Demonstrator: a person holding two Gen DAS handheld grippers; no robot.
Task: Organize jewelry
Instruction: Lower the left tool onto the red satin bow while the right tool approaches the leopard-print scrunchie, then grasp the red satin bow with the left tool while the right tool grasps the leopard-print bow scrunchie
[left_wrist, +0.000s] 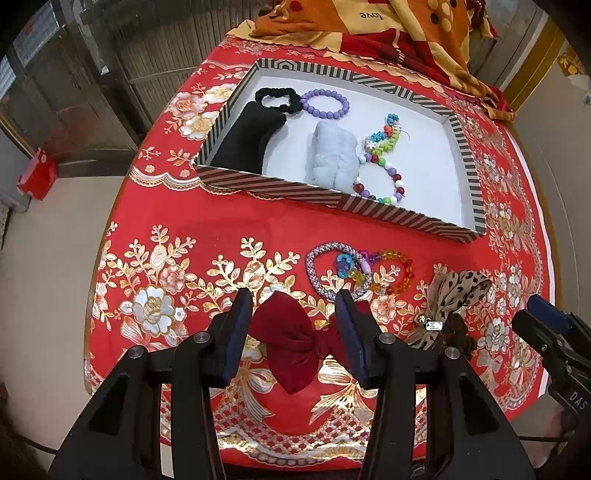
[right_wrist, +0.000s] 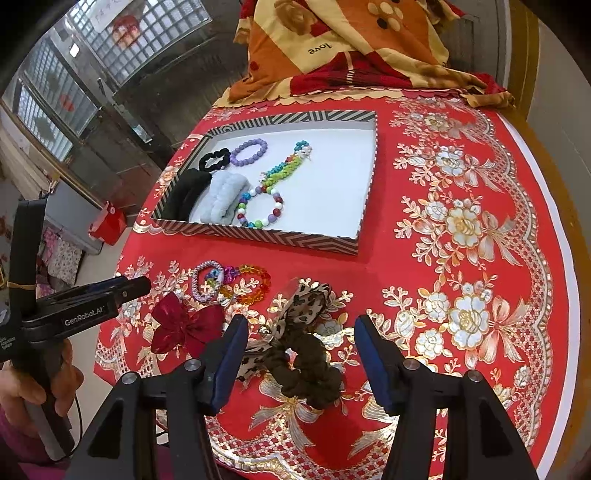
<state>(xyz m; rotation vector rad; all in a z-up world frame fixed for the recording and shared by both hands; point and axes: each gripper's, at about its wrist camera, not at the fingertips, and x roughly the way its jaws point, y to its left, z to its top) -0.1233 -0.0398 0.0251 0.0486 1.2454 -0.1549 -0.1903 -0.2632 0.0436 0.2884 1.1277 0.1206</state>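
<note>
A striped box (left_wrist: 369, 208) (right_wrist: 258, 236) with a white floor holds a black scrunchie (left_wrist: 275, 98), a purple bead bracelet (left_wrist: 325, 103), a black pouch, a pale blue scrunchie (left_wrist: 332, 155) and colourful bead strings (left_wrist: 384, 173). On the red cloth in front lie a dark red bow (left_wrist: 291, 347) (right_wrist: 184, 326), a woven bracelet (left_wrist: 325, 273), an amber bead bracelet (left_wrist: 397, 271) and a leopard bow with a brown scrunchie (right_wrist: 303, 350) (left_wrist: 450, 306). My left gripper (left_wrist: 295, 314) is open around the red bow. My right gripper (right_wrist: 301, 334) is open around the leopard bow.
A folded orange and red blanket (right_wrist: 351, 48) lies at the far end of the table. The table's rounded edge runs close on the left and right. A red box (left_wrist: 37, 177) sits on the floor at left.
</note>
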